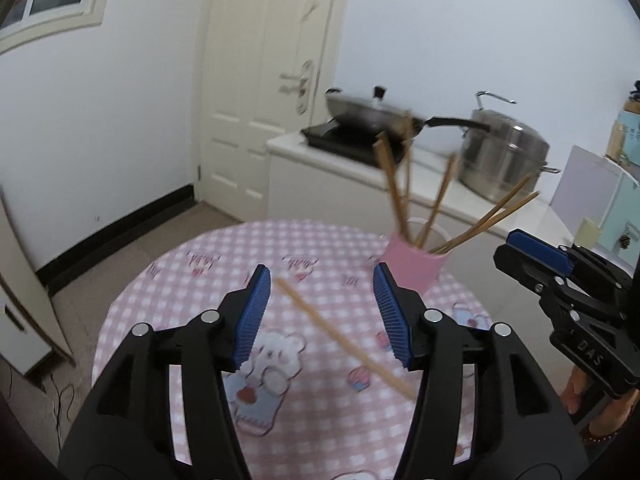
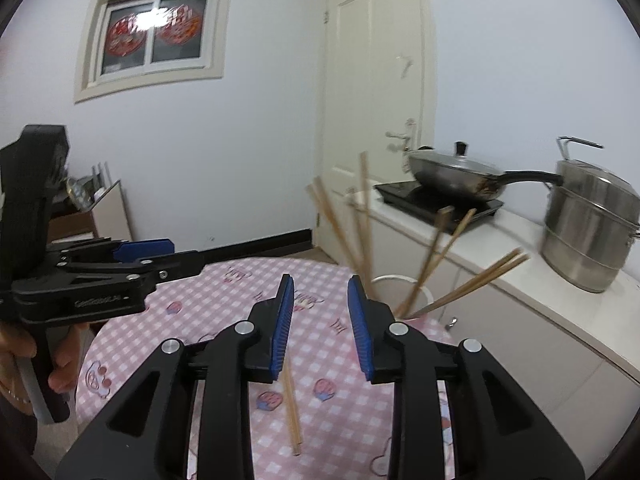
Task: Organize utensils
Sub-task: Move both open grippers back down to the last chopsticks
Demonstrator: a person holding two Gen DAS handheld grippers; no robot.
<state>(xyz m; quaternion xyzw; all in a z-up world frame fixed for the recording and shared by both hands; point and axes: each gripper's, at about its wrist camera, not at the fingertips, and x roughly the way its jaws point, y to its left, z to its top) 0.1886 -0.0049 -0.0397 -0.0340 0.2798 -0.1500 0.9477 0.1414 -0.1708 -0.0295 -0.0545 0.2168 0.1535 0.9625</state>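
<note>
A pink cup (image 1: pixel 416 266) stands at the far right of the round table and holds several wooden chopsticks (image 1: pixel 394 192) that fan out. In the right wrist view the cup (image 2: pixel 416 322) is mostly hidden behind my right finger; its chopsticks (image 2: pixel 472 280) show. One loose chopstick (image 1: pixel 344 338) lies on the pink checked tablecloth (image 1: pixel 192 280), also seen in the right wrist view (image 2: pixel 291 408). My left gripper (image 1: pixel 320 304) is open and empty above it. My right gripper (image 2: pixel 320 320) is open and empty, near the cup.
A white counter (image 1: pixel 448 184) behind the table carries a lidded wok (image 1: pixel 372 114) on a black cooktop and a steel steamer pot (image 1: pixel 504 156). A white door (image 1: pixel 264 80) stands beyond. The right gripper shows at the left wrist view's right edge (image 1: pixel 560 280).
</note>
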